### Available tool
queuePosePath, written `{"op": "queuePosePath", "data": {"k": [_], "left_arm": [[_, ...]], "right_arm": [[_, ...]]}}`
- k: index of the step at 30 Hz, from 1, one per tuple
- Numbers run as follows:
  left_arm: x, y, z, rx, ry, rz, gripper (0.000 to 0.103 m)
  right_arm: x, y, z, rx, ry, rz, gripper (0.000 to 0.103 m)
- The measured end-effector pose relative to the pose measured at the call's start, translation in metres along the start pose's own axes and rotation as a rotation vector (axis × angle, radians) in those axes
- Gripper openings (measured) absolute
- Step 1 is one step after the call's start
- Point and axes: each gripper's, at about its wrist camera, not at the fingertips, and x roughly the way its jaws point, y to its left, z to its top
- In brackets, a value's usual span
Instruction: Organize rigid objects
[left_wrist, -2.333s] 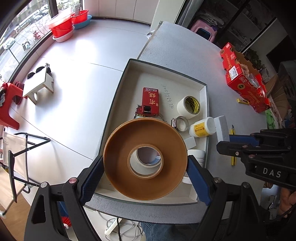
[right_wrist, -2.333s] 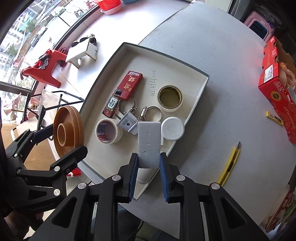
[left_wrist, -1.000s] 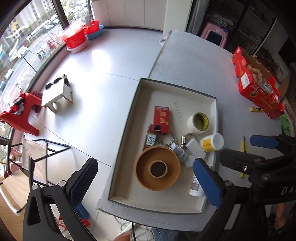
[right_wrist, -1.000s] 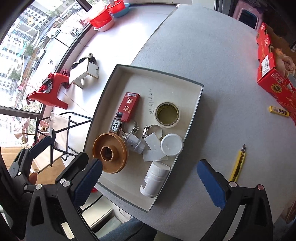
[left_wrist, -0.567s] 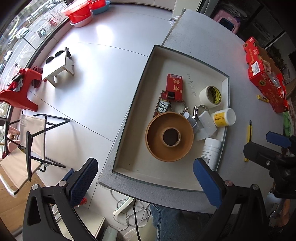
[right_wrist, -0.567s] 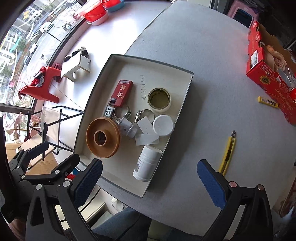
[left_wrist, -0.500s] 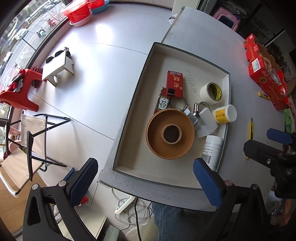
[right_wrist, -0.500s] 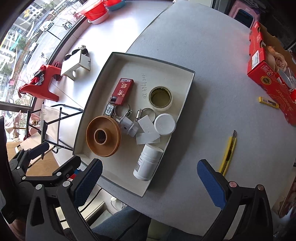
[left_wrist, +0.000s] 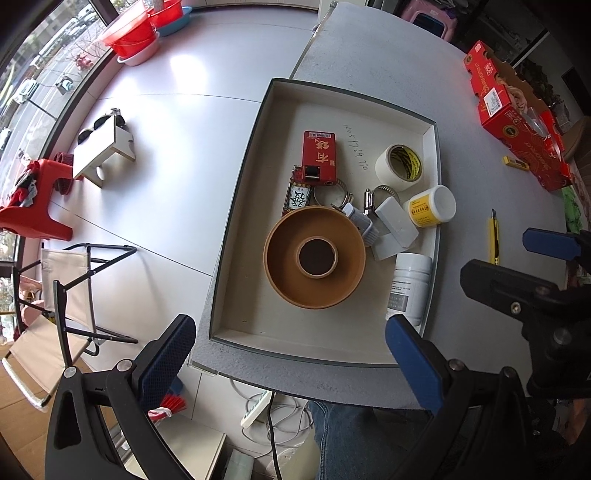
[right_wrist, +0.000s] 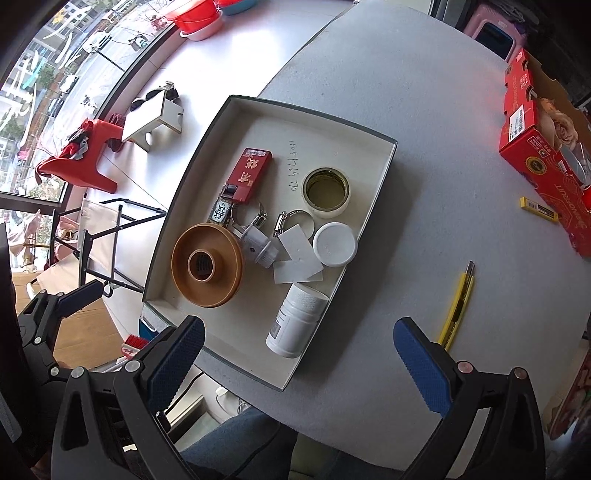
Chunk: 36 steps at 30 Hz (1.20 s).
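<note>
My left gripper (left_wrist: 288, 347) hangs above the tray's near rim (left_wrist: 295, 349), jaws spread wide and empty; my right gripper (right_wrist: 299, 354) likewise, splayed over the tray's near corner. I see bare tray floor between that rim and the brown tape roll (left_wrist: 314, 257), which lies flat inside. The white bottle (right_wrist: 297, 319) lies on its side against the right wall. On open table beside the tray lies a yellow utility knife (right_wrist: 458, 306).

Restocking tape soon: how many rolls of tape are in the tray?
2 visible: a big brown tape roll near the tray's front-left, and a white tape roll by the white tray's far right wall. Another may be hidden beneath the brown one.
</note>
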Motion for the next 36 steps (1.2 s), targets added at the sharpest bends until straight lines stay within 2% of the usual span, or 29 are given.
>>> {"op": "queuePosePath", "data": {"k": [21, 36], "left_arm": [[-0.006, -0.013, 0.0, 0.035, -0.007, -0.029, 0.103], [-0.005, -0.011, 0.0, 0.021, -0.002, -0.042, 0.103]], "right_arm": [[-0.003, 0.008, 0.0, -0.025, -0.013, -0.016, 0.103], [-0.004, 0.01, -0.001, -0.028, -0.014, -0.019, 0.103]]}}
